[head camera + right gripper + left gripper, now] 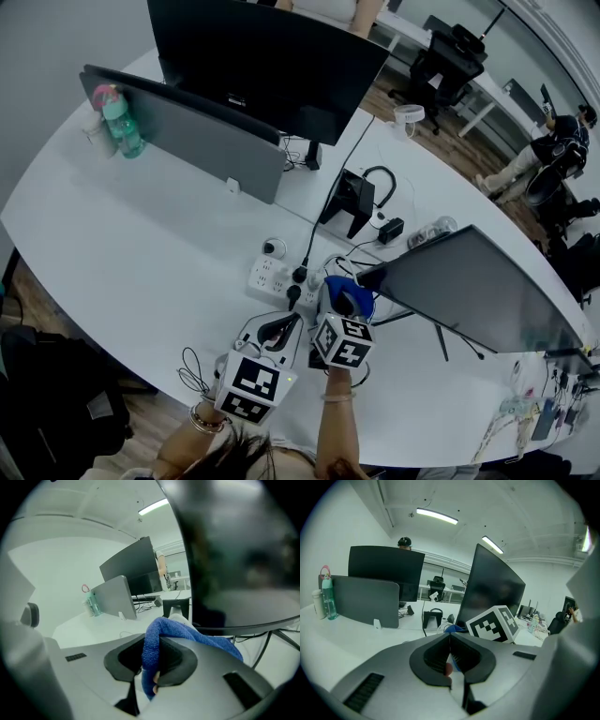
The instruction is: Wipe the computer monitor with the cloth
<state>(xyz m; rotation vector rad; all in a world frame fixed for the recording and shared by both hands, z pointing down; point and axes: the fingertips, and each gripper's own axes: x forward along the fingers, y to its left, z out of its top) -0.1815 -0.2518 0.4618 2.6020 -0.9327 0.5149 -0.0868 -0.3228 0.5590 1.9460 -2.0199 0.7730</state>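
The right hand-held gripper (151,660) is clamped on a blue cloth (161,632). The cloth is a deep blue with a nubby, towel-like weave. It is pinched in a fold that rises up between the jaws, and the rest drapes over the right-hand jaw. In the head view the cloth (349,294) sits bunched at the tip of that hand-held gripper.

The dark monitor (243,550) stands just ahead of the right hand-held gripper and to its right. Its lower edge is close above the cloth, but I cannot tell whether the two touch.

The left hand-held gripper (450,651) is just to the left of the right one, its jaws together with nothing between them. A white power strip (272,277) lies on the desk (141,253) just ahead of it.
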